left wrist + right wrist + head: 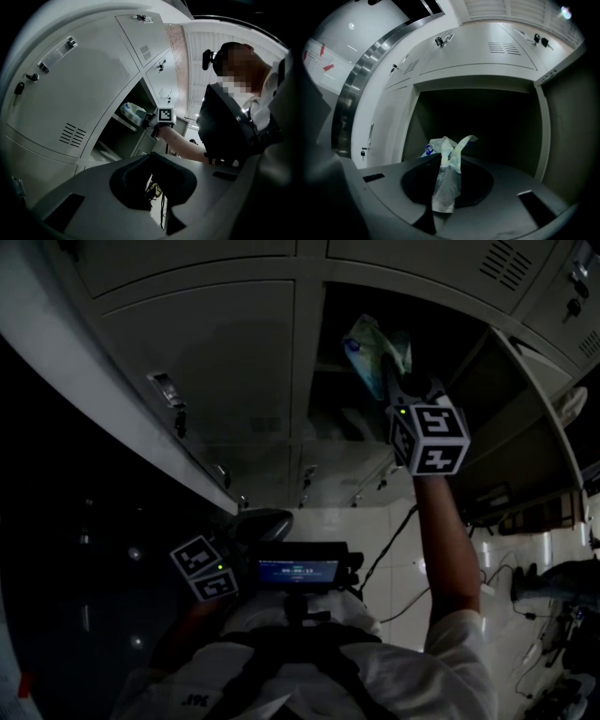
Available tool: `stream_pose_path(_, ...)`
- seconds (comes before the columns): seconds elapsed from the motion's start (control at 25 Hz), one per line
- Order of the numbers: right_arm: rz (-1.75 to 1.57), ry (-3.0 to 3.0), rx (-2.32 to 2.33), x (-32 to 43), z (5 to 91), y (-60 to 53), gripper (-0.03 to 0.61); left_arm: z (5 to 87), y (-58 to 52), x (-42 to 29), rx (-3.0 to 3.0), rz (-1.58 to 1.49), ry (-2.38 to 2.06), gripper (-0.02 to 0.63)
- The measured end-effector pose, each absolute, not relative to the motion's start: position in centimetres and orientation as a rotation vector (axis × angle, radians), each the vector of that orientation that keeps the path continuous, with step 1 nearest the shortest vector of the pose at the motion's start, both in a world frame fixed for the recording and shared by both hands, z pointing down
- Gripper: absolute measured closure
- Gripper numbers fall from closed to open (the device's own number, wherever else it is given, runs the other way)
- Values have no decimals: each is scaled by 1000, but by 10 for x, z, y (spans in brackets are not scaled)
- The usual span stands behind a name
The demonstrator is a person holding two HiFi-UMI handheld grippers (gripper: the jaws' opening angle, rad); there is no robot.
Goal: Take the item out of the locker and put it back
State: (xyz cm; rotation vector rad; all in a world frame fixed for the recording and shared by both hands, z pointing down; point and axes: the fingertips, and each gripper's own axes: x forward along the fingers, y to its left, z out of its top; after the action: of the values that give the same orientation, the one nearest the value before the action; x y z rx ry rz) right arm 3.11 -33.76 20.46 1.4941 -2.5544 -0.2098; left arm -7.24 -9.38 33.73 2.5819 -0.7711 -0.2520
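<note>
A crumpled pale green and white plastic packet (446,173) is pinched between the jaws of my right gripper (445,190). I hold it raised and level at the mouth of the open locker compartment (487,122), whose inside is dark. In the head view the packet (373,345) sticks out ahead of the right gripper (392,382) against the dark opening (441,343). The left gripper view shows the packet (132,112) just over a shelf edge inside the locker. My left gripper (157,199) stays low by the chest, jaws together with nothing between them.
Closed grey locker doors (206,352) with vents and keys (19,88) surround the open one. Its door (525,418) stands swung out at the right. A device with a lit screen (298,571) hangs at the person's chest. Cables (394,540) lie on the white floor.
</note>
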Motion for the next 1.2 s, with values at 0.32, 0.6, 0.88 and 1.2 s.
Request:
stream_pose_path(0.32, -341, -2370, 1517, 15, 210, -398, 549, 340, -89, -74, 2573, -240, -810, 621)
stream_pose_path(0.6, -343, -2263, 1564, 13, 218, -432, 534, 340, -86, -77, 2554, -233, -852, 620)
stream_pose_path(0.88, -375, -2209, 1563, 7, 221, -440, 501, 340, -88, -77, 2550, -231, -882, 620)
stream_pose_path(1.2, -445, -2320, 1565, 4, 200, -422, 319, 342, -93, -70, 2545, -222, -854, 620)
